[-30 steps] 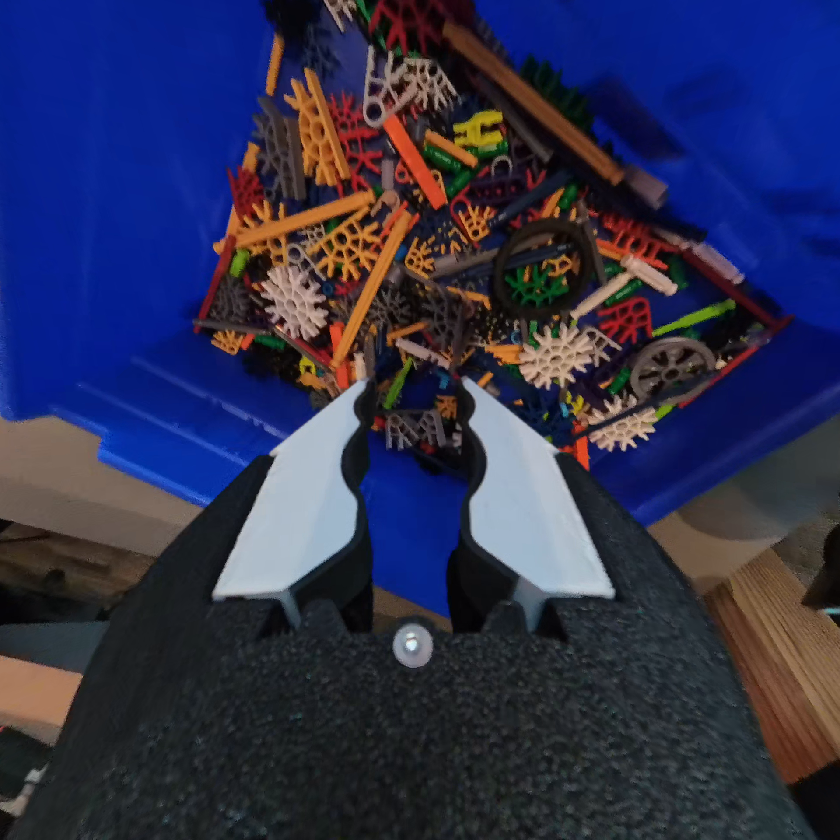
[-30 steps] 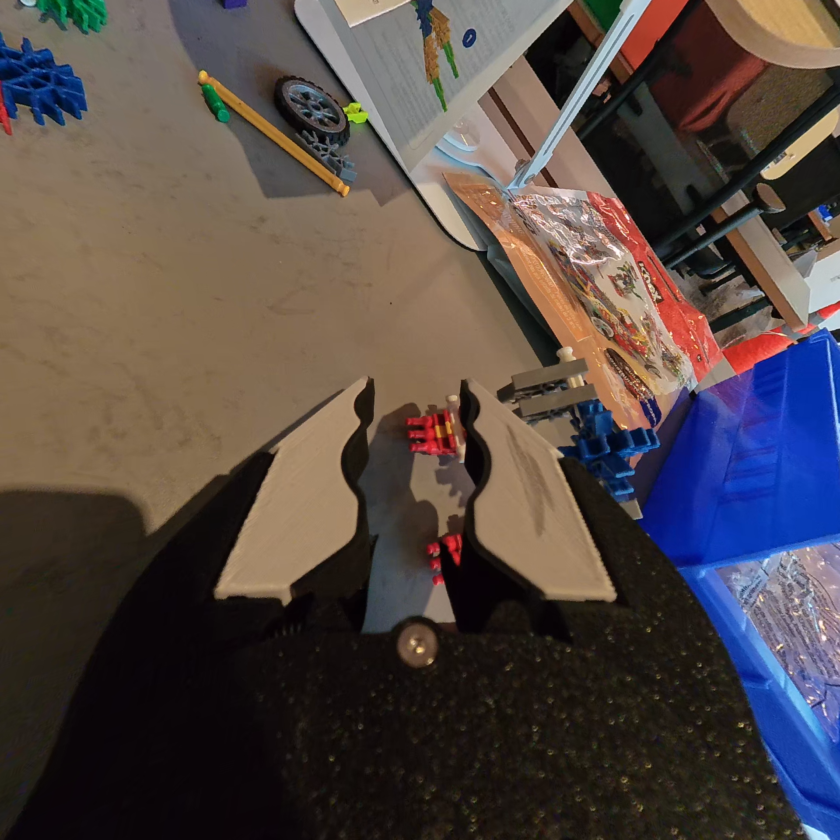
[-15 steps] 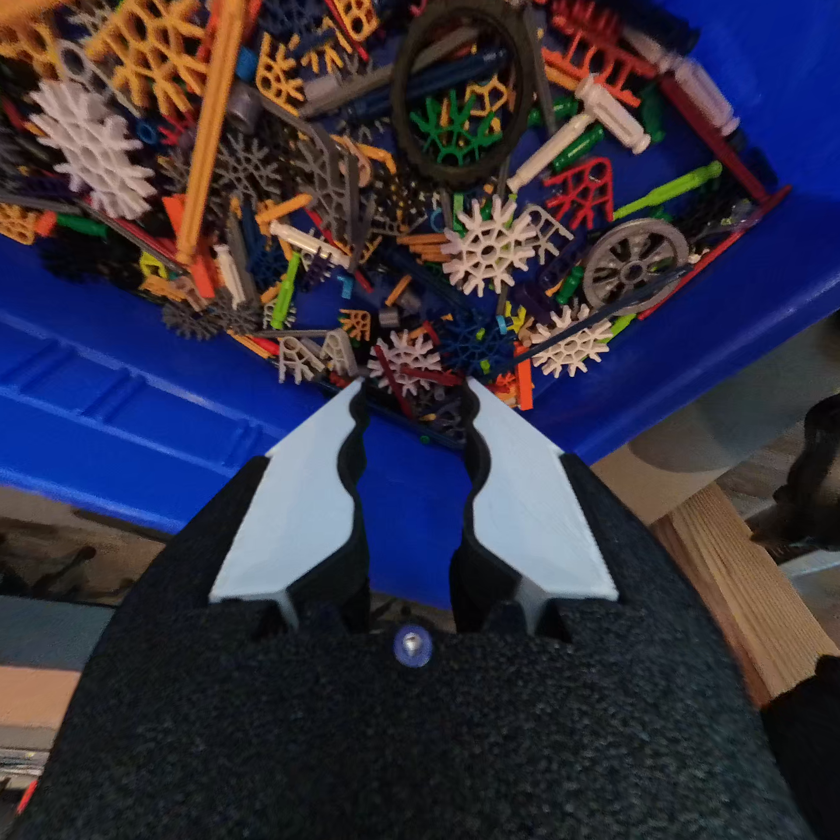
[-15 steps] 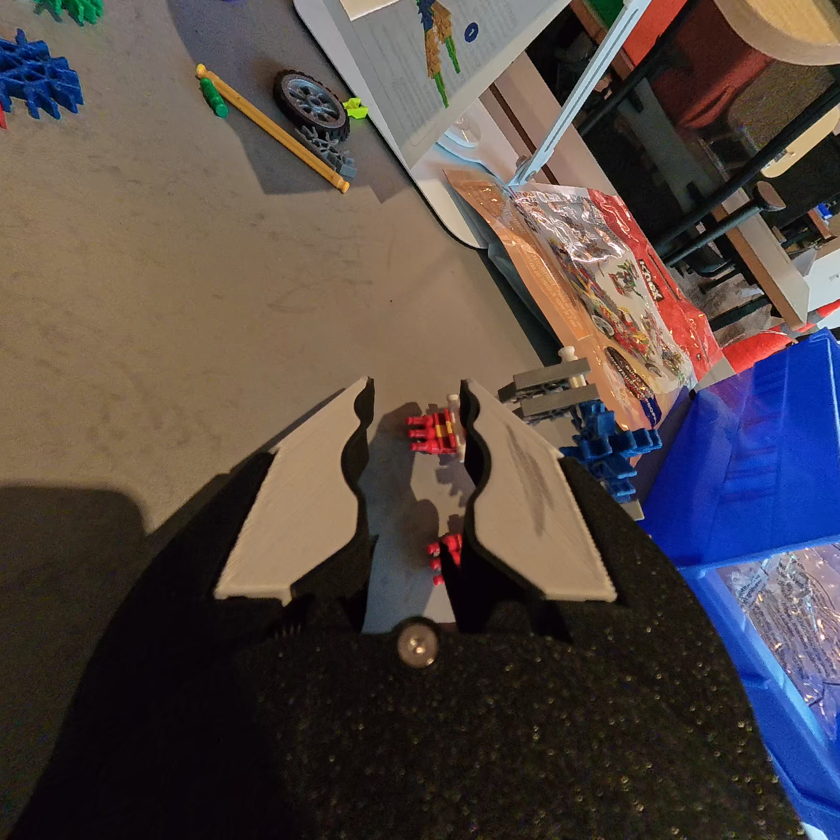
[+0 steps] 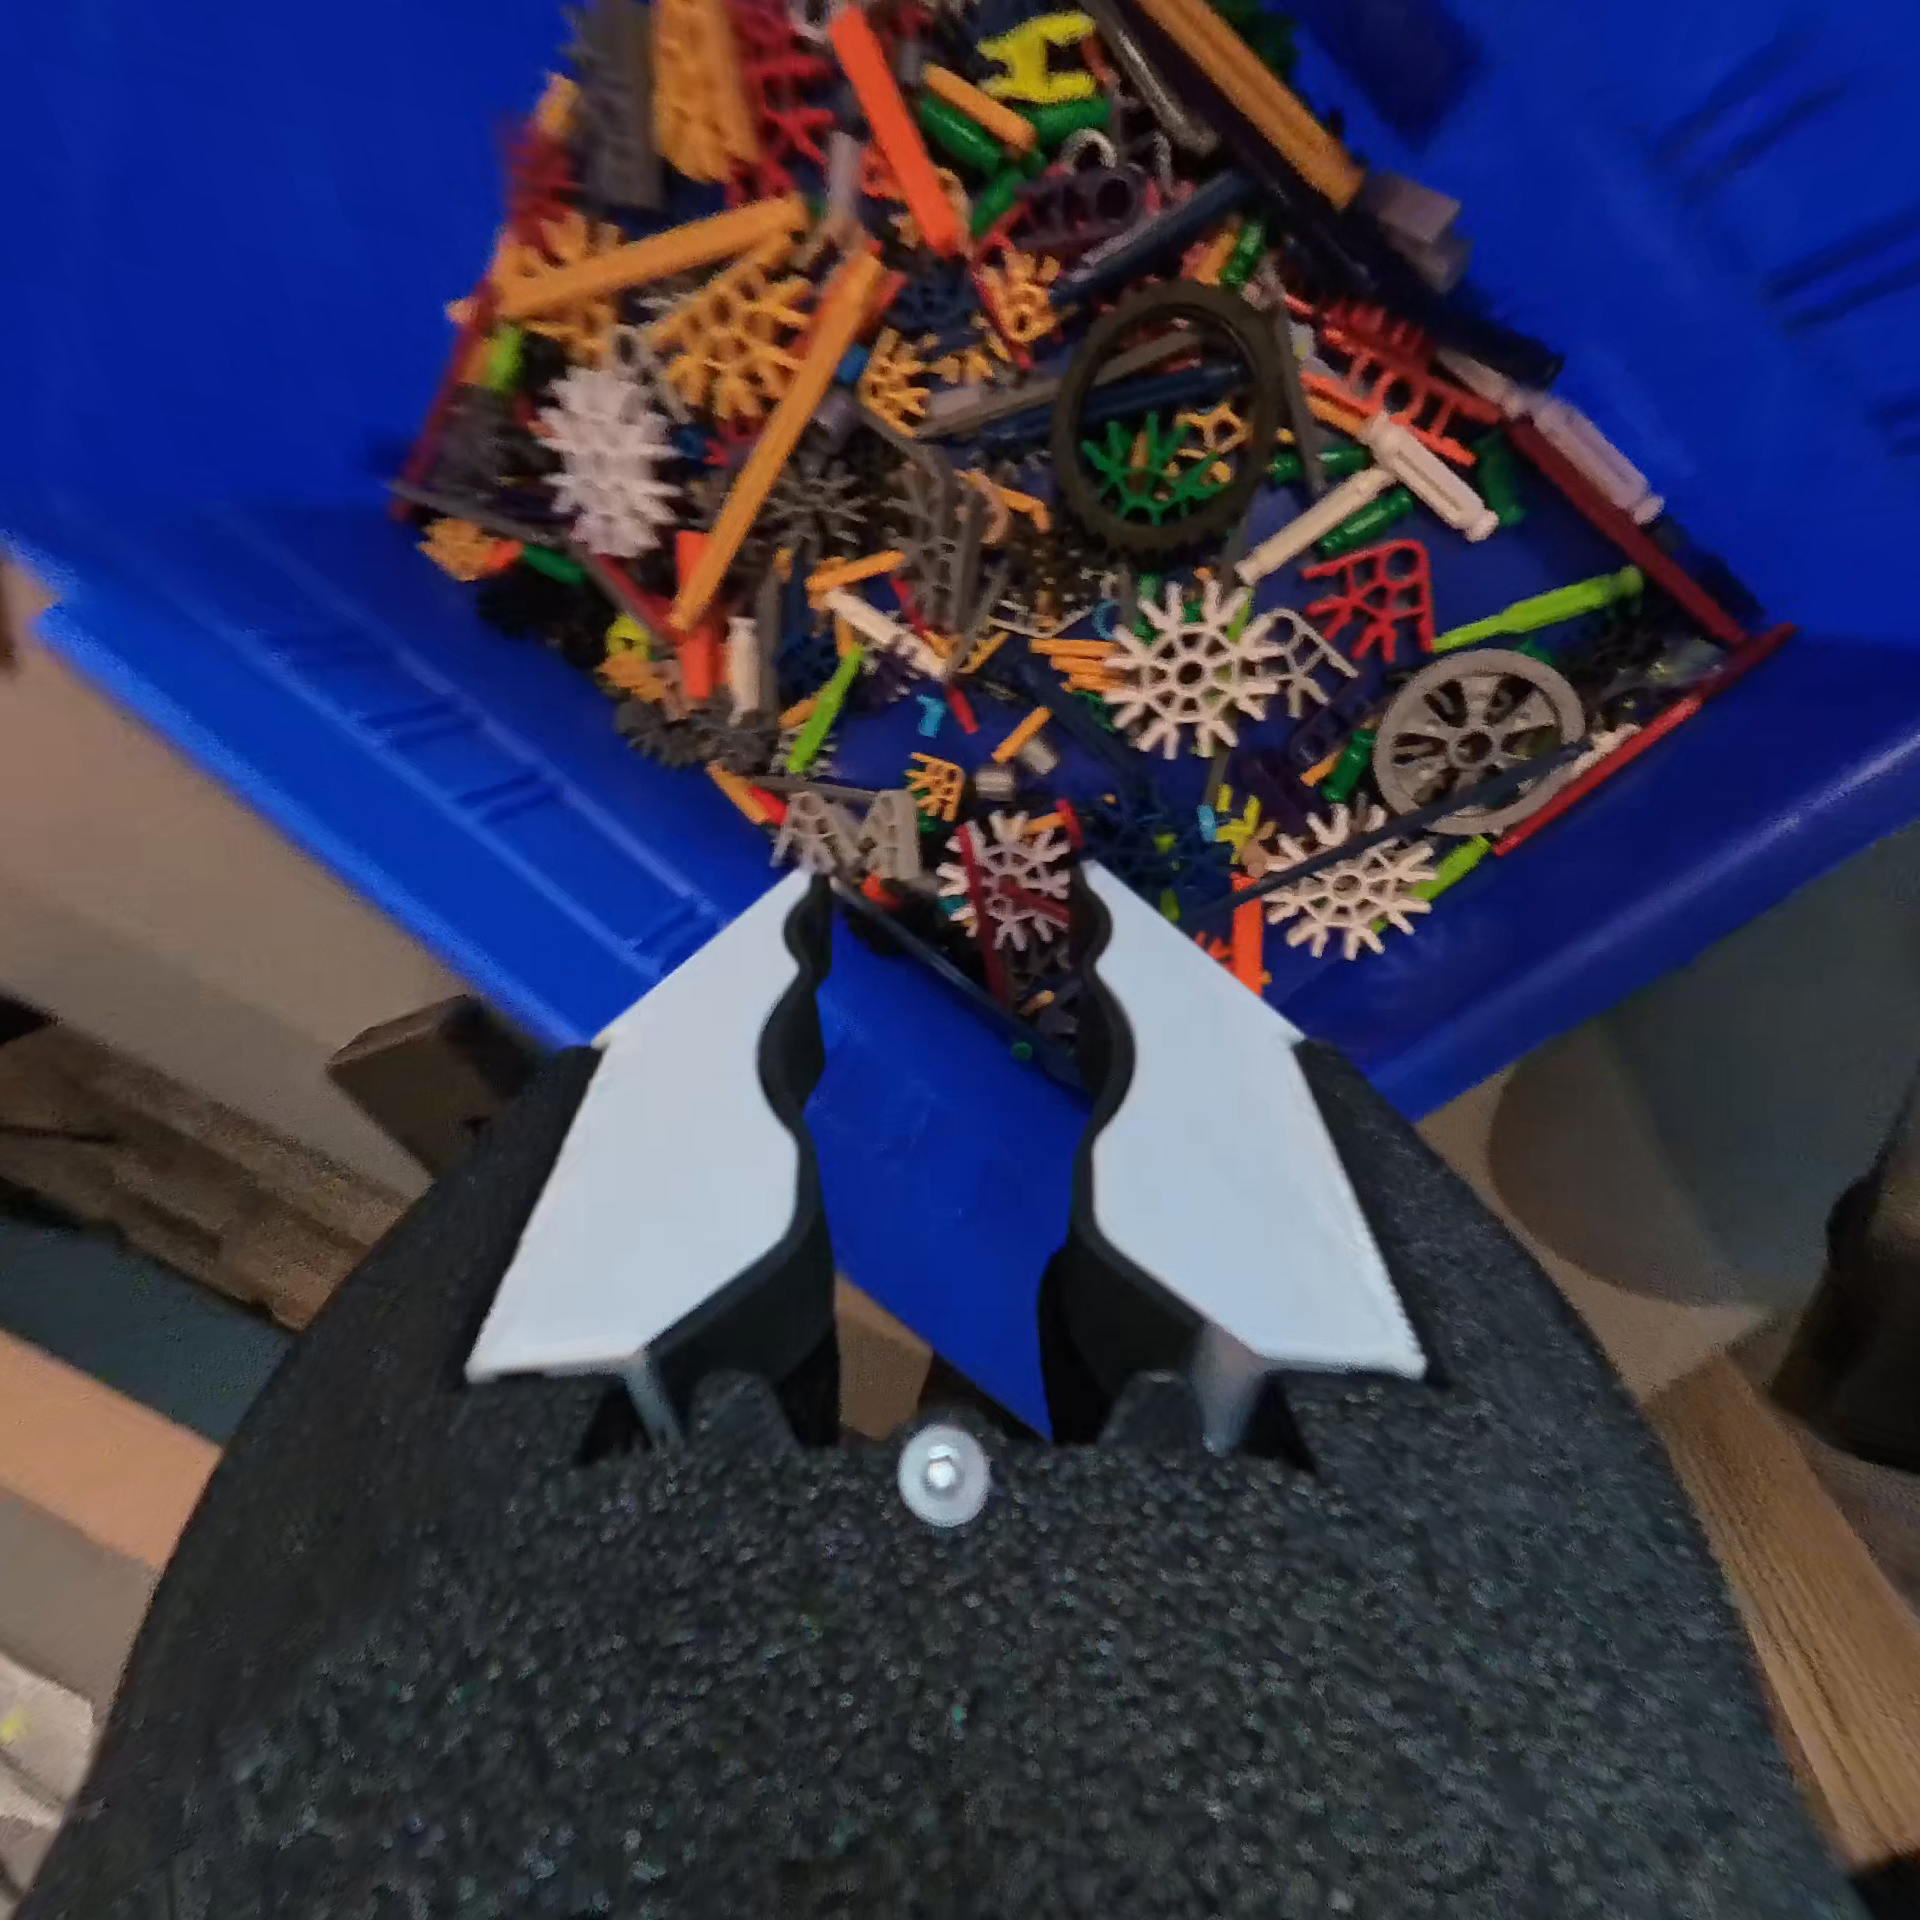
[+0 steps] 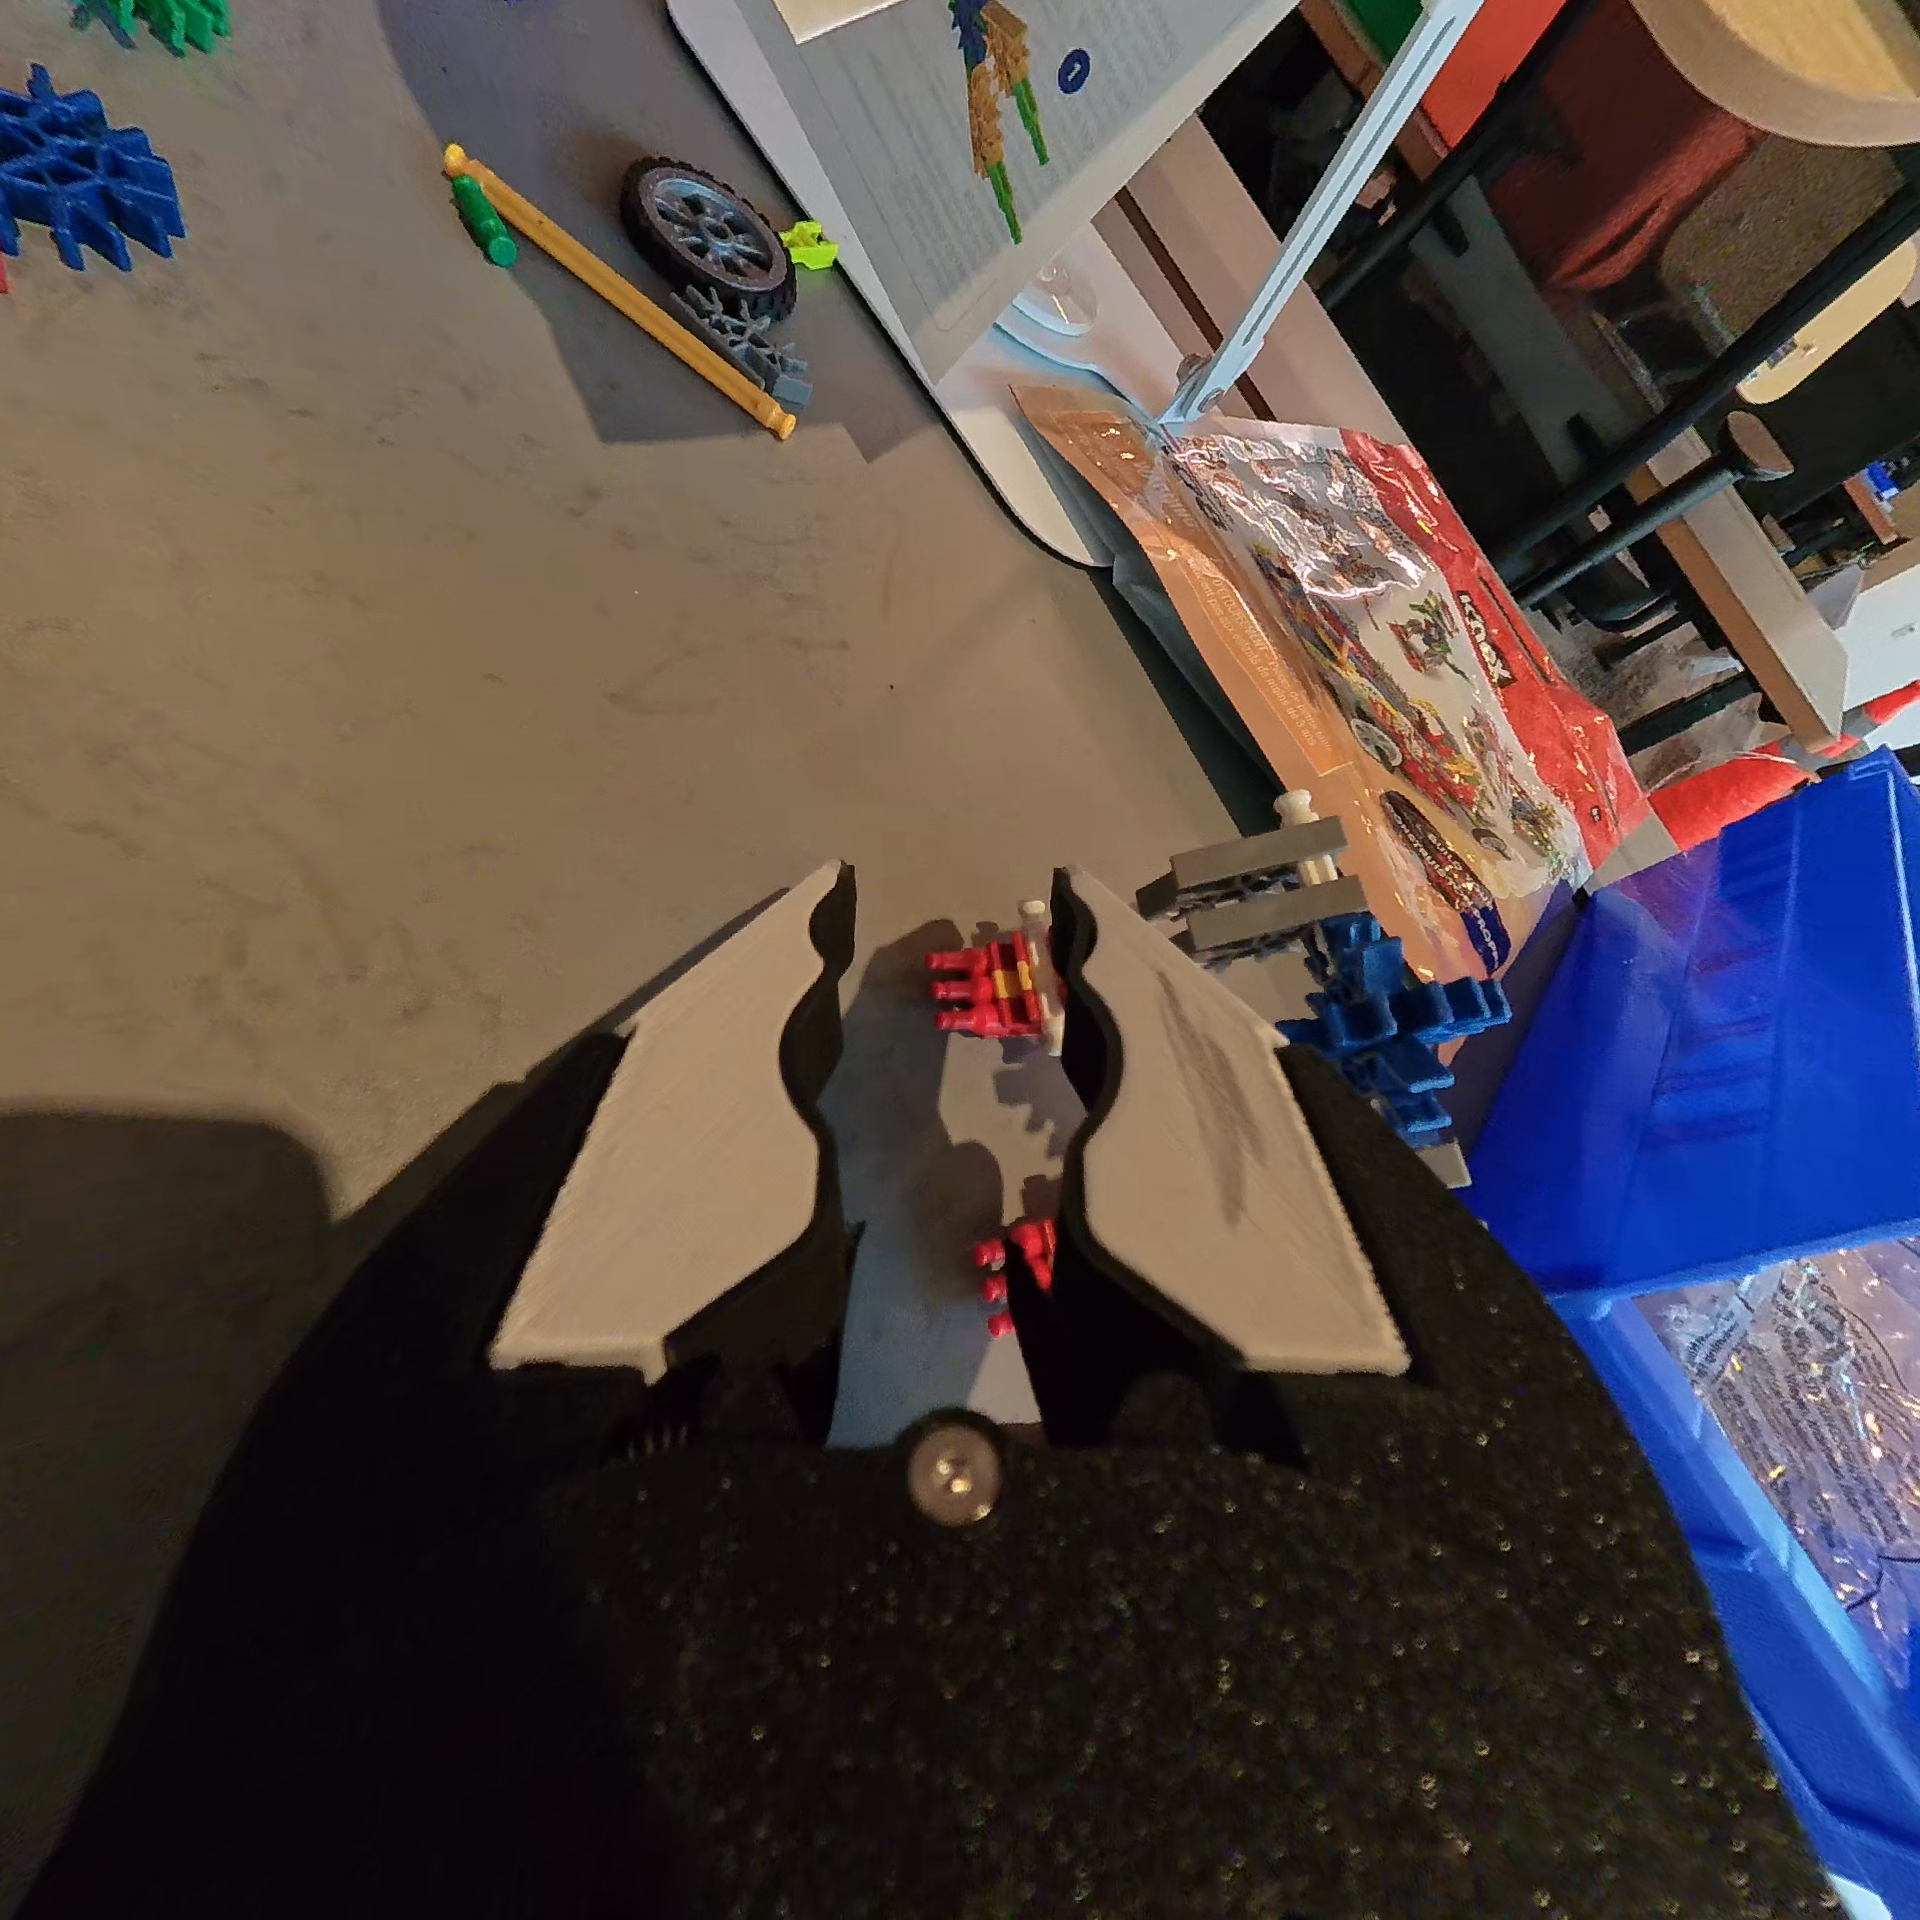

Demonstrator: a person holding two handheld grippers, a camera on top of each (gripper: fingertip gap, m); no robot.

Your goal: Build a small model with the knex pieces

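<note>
The left gripper (image 5: 951, 899), fingers apart and empty, hovers over the near rim of a blue bin (image 5: 260, 312) heaped with colourful construction-toy pieces (image 5: 935, 436), seemingly above a white snowflake connector (image 5: 1006, 878). The right gripper (image 6: 951, 914), also apart and empty, hangs above a grey table (image 6: 416, 675), a small red-and-white assembly (image 6: 992, 987) just beyond its tips.

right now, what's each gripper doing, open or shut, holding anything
Left gripper: open, empty, over the blue bin of parts.
Right gripper: open, empty, above the red piece on the table.
</note>
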